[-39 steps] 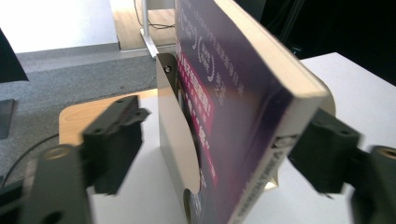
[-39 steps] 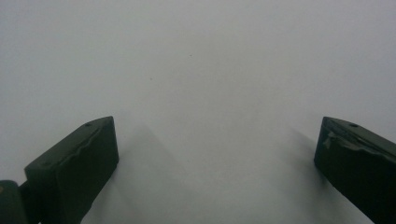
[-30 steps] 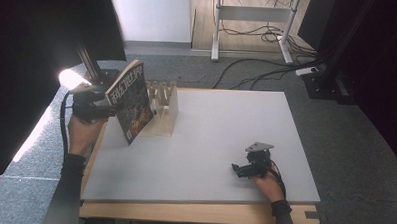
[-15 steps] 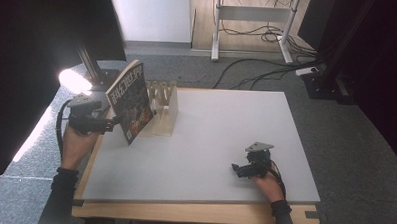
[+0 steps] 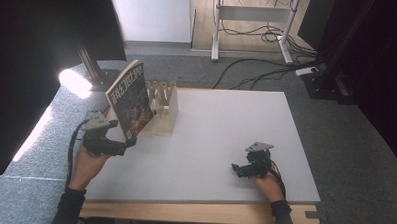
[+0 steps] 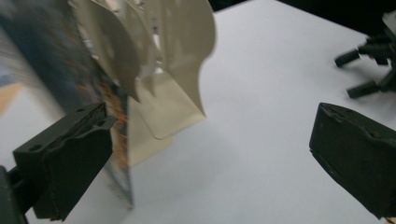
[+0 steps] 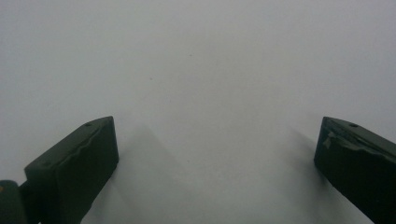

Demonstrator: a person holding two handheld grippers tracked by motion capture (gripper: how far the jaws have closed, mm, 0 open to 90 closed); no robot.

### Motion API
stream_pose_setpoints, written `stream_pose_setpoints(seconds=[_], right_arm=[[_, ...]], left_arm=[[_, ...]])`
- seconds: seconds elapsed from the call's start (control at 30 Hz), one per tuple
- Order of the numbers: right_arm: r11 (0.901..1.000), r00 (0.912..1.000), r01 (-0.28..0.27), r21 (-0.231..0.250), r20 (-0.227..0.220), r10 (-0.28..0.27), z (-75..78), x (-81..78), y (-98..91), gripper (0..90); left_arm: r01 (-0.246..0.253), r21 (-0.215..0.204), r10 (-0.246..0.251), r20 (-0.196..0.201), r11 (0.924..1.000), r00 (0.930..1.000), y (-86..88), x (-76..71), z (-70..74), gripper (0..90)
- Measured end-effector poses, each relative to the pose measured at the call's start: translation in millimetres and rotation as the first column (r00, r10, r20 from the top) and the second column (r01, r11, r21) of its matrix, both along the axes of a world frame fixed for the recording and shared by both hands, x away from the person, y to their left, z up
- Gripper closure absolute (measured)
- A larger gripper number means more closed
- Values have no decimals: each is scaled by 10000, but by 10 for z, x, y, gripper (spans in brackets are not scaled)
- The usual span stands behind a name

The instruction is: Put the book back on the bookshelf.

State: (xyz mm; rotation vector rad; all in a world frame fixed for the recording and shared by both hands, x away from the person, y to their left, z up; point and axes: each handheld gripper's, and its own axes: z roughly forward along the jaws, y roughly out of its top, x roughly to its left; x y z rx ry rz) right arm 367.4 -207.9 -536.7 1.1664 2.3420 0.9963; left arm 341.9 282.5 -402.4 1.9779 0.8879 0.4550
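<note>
We see the left gripper (image 6: 210, 140) spread wide, beside a blurred magazine (image 5: 131, 98) leaning in the cream rack (image 5: 162, 108). The right gripper (image 7: 217, 163) rests spread on the white table (image 5: 226, 128).

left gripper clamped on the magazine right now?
No: in the left gripper view the left gripper has its jaws wide apart, and the magazine stands beside one jaw, not between them.

table (image 5: 225, 138) – white | rack (image 5: 162, 108) – cream | magazine (image 5: 132, 102) – multicoloured cover
</note>
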Motion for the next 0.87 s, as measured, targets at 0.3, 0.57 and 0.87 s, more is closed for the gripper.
stream_pose_setpoints(seconds=[0.3, 0.57, 0.87], right_arm=[[10000, 10000, 3, 2, 2, -3, 0, 0, 0, 0], [10000, 10000, -1, 4, 8, 1, -1, -2, 0, 0], [10000, 10000, 6, 6, 12, -6, -3, -6, 0, 0]], left_arm=[[934, 666, -887, -707, 9934, 9935, -357, 37, -585, 0], [1556, 1633, -1276, -1701, 9742, 9771, -587, 53, -1088, 0], [1637, 2029, -1229, -1996, 9654, 9721, -647, 46, -1264, 0]])
